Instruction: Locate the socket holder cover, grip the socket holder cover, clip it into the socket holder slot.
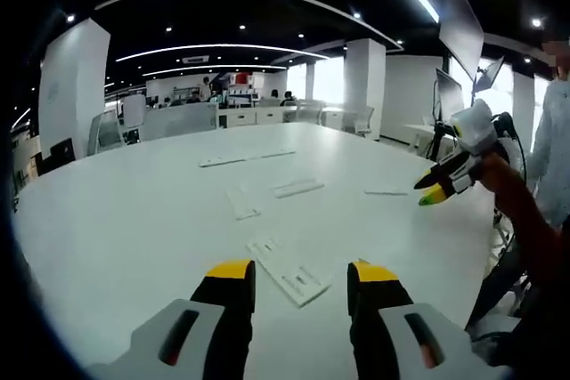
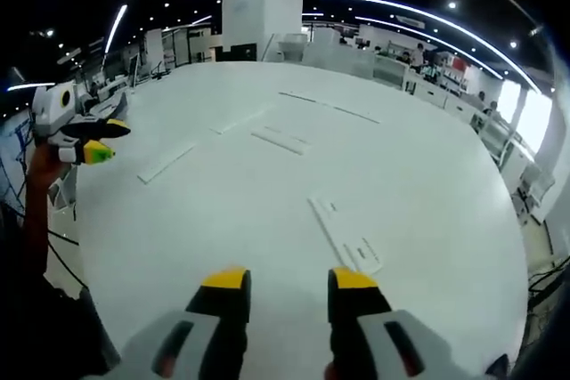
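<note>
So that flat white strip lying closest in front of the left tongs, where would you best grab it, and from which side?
Probably across its narrow width, near the middle, coming straight down from above. The white strip lies flat on the table, long and thin, so only its two long edges offer the left tongs anything to pinch. The jaws already stand open, with the strip between their tips in the left gripper view.

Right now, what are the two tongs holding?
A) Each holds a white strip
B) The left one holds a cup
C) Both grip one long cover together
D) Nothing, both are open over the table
D: the left tongs and right tongs both stand open with only the white table showing in the gap; the nearest white strip lies flat on it, ungripped.
</note>
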The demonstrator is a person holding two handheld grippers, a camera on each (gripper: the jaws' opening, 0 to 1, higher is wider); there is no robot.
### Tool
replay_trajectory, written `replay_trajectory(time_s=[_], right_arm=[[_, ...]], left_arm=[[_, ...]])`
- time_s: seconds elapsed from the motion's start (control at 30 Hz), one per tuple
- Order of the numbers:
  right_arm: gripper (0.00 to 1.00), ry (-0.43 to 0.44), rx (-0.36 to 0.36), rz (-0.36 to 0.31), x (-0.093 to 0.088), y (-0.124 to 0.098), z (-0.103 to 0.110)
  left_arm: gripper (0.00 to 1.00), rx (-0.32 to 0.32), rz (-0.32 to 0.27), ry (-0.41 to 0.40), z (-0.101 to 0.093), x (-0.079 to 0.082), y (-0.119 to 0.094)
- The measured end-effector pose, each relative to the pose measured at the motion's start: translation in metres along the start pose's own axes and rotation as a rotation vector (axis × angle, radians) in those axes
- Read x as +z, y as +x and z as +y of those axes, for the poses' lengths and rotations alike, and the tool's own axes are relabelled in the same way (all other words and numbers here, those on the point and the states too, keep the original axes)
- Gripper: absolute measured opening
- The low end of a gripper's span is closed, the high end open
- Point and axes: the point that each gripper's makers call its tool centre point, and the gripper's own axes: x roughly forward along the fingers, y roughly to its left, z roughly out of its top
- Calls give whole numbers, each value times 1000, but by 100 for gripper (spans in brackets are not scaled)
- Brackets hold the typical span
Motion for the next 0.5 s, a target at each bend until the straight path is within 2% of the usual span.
replay_trajectory(time_s=[0.4,0.5], right_arm=[[36,-37,-5,37,2,3,-18],[36,-56,24,42,5,5,-19]], left_arm=[[41,-49,13,29,-18,6,20],[41,-67,26,42,-25,5,27]])
